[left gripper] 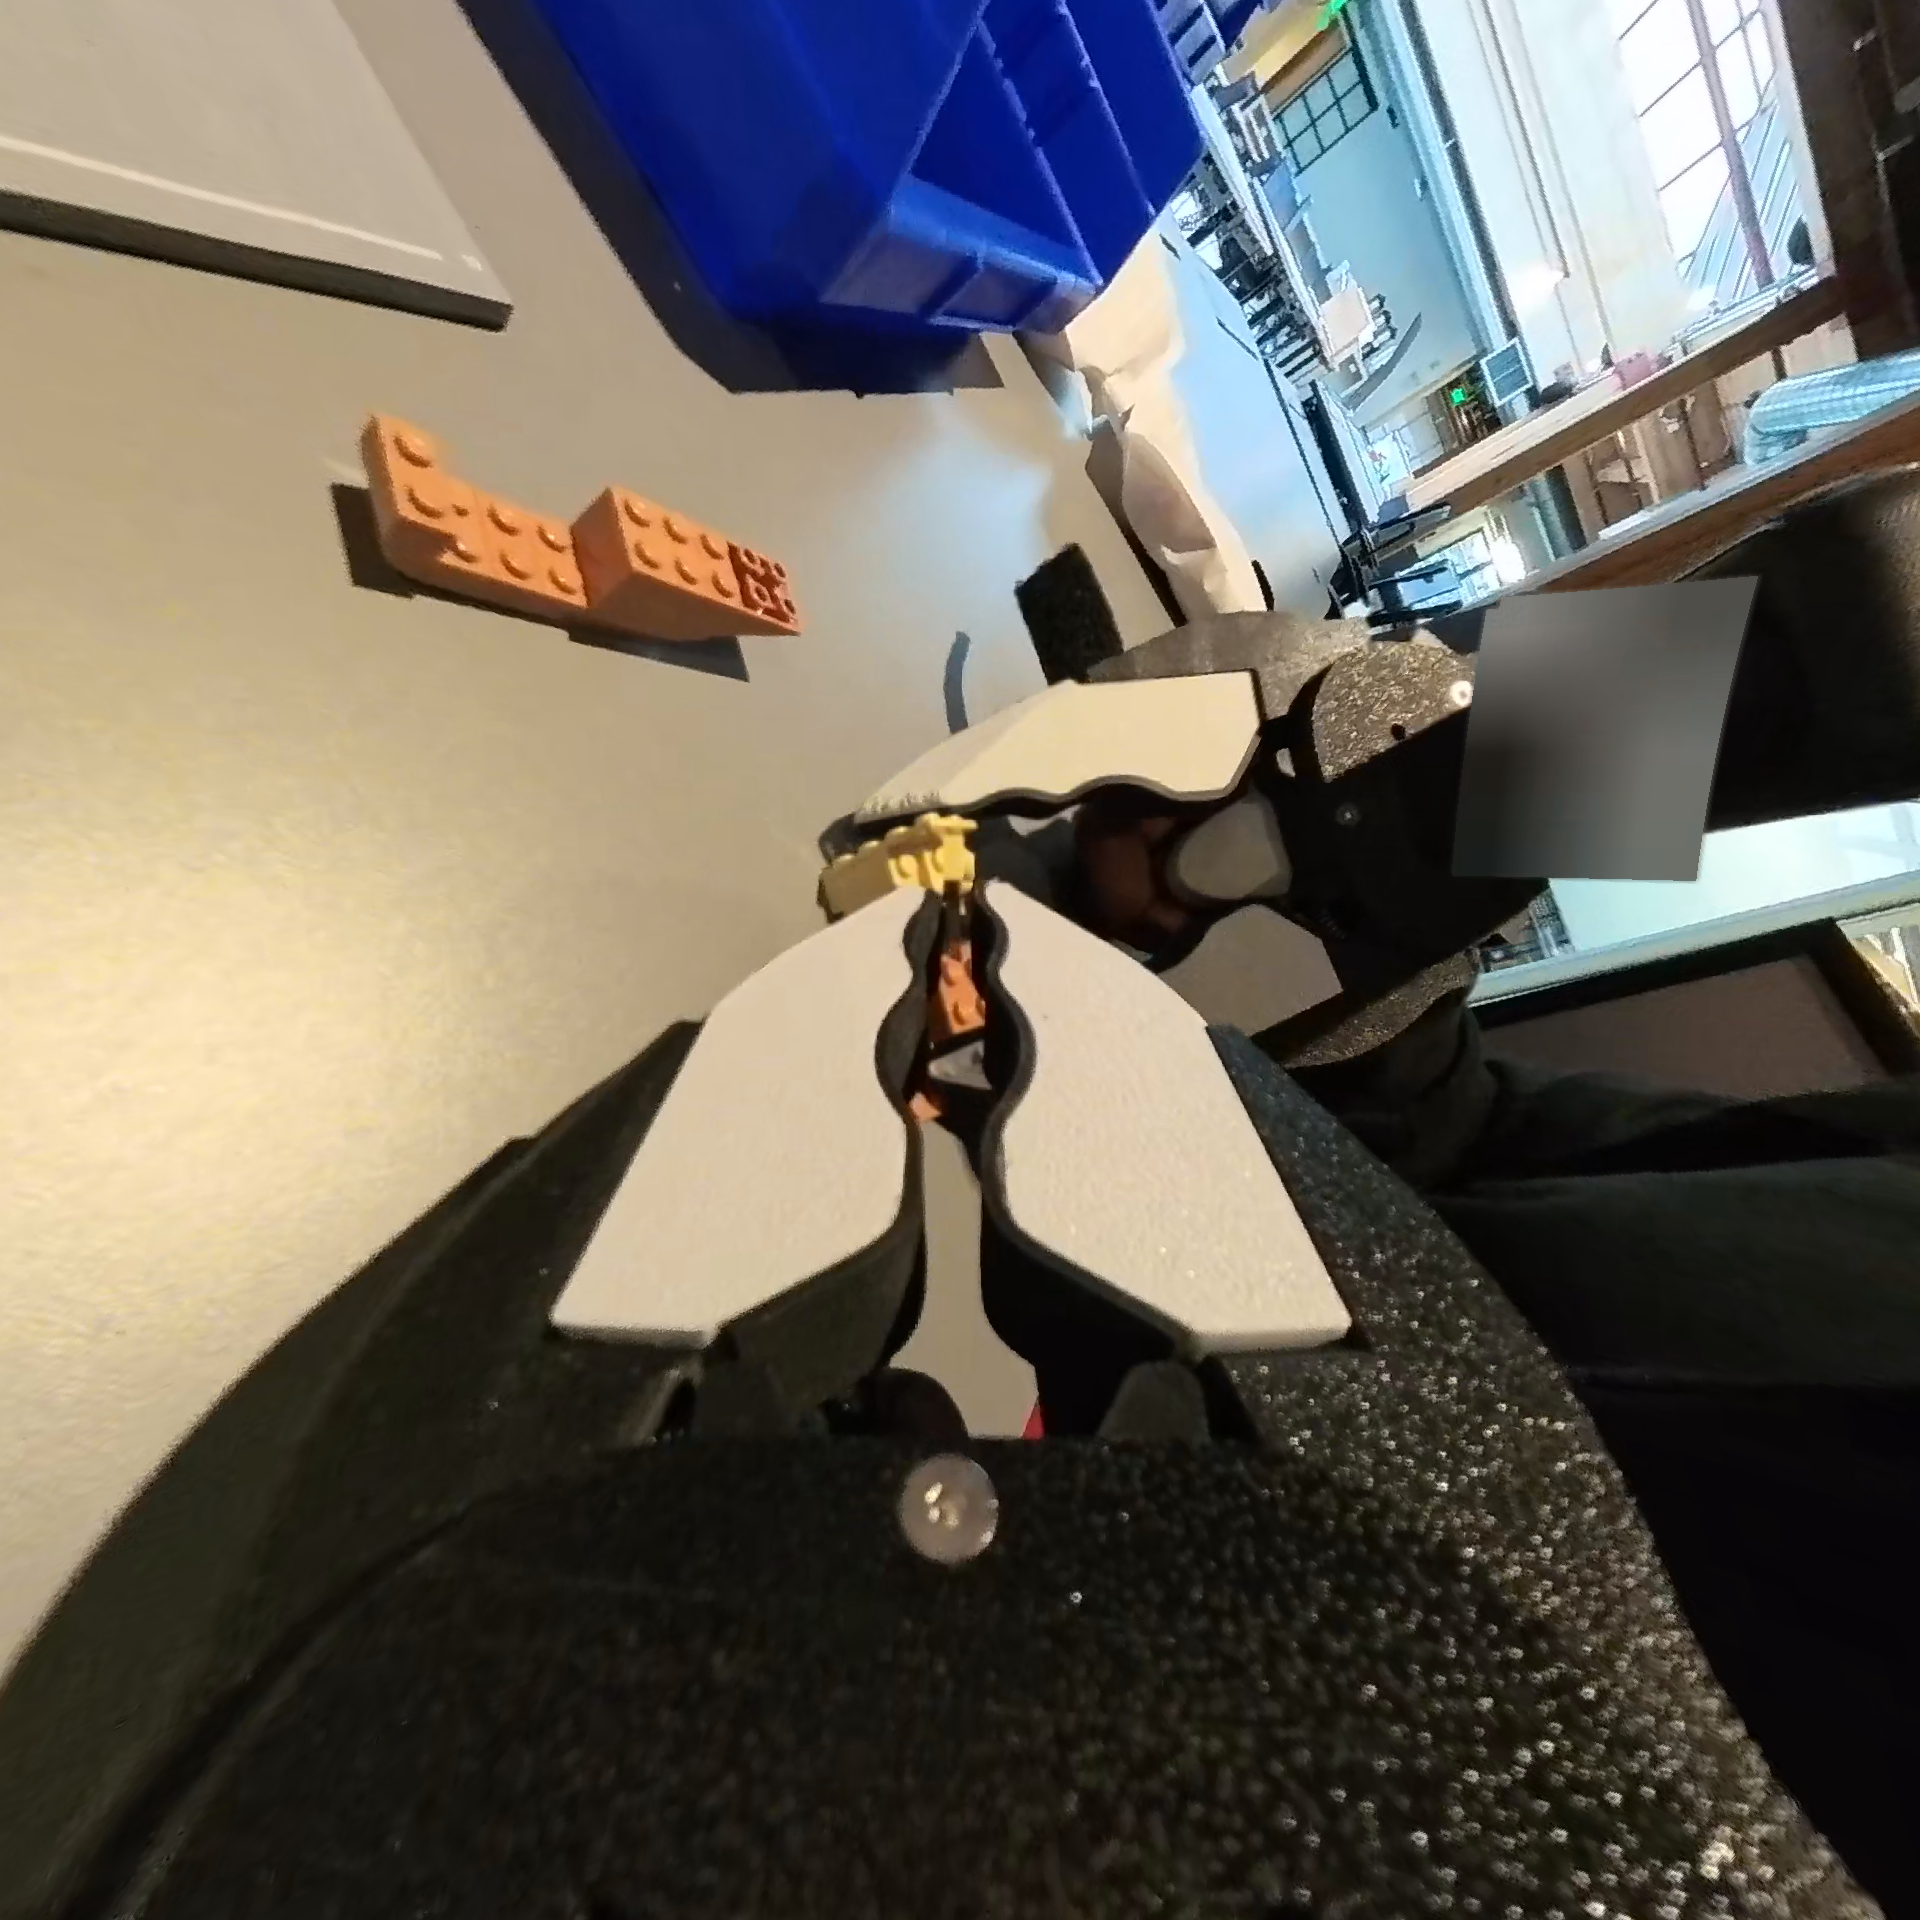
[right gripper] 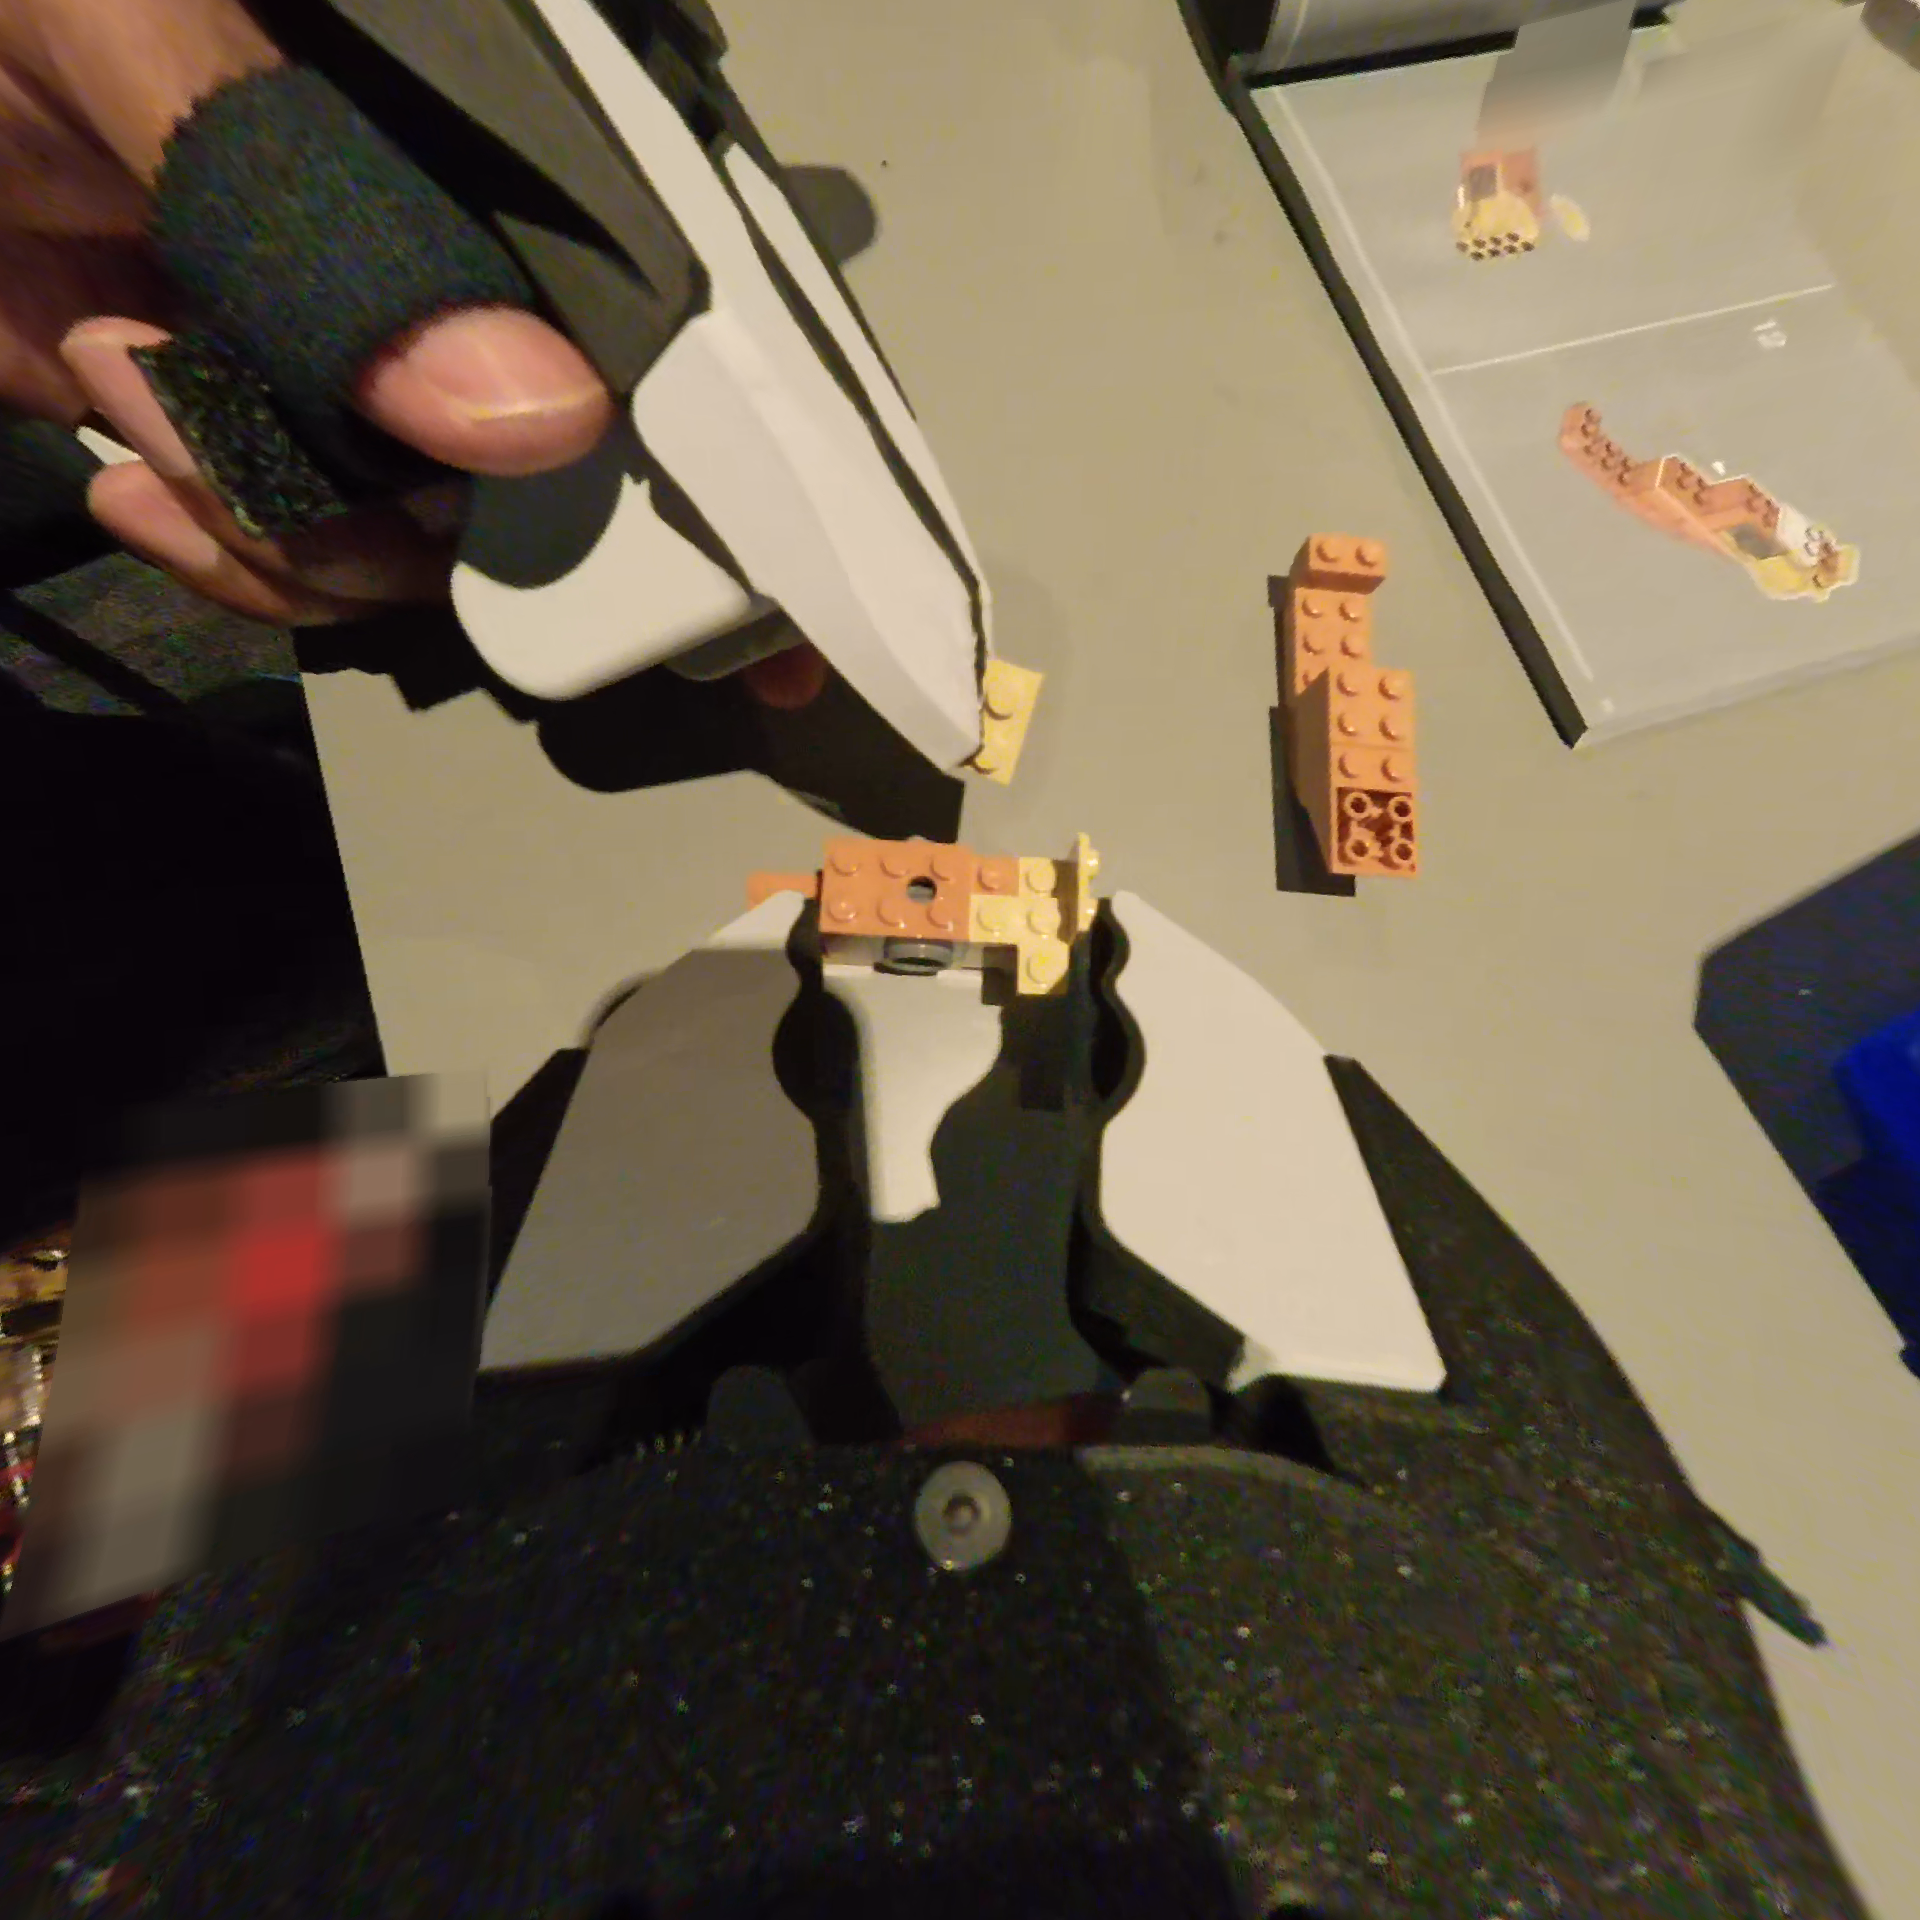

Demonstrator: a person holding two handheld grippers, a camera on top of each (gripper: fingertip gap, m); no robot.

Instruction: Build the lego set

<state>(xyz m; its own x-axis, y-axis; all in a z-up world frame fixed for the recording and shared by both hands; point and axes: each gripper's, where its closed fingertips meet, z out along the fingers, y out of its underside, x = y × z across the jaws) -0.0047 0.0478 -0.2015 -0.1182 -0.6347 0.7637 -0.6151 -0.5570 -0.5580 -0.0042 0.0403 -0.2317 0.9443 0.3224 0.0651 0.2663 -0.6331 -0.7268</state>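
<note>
The right gripper (right gripper: 951, 935) was clamped on a small brown-and-tan brick assembly (right gripper: 940, 902) above the grey table (right gripper: 1091, 364). Just beyond, the left gripper (right gripper: 982, 727) pinched a tan plate (right gripper: 1006, 717). Both pieces seemed light, stiff and easily dislodged; edge grips suited them.

Tan plate (right gripper: 1003, 719): largely hidden behind the left tool (right gripper: 977, 748) tip. Blue bin (right gripper: 1875, 1081): cut off at the picture edge, right of the right tool (right gripper: 951, 925).
</note>
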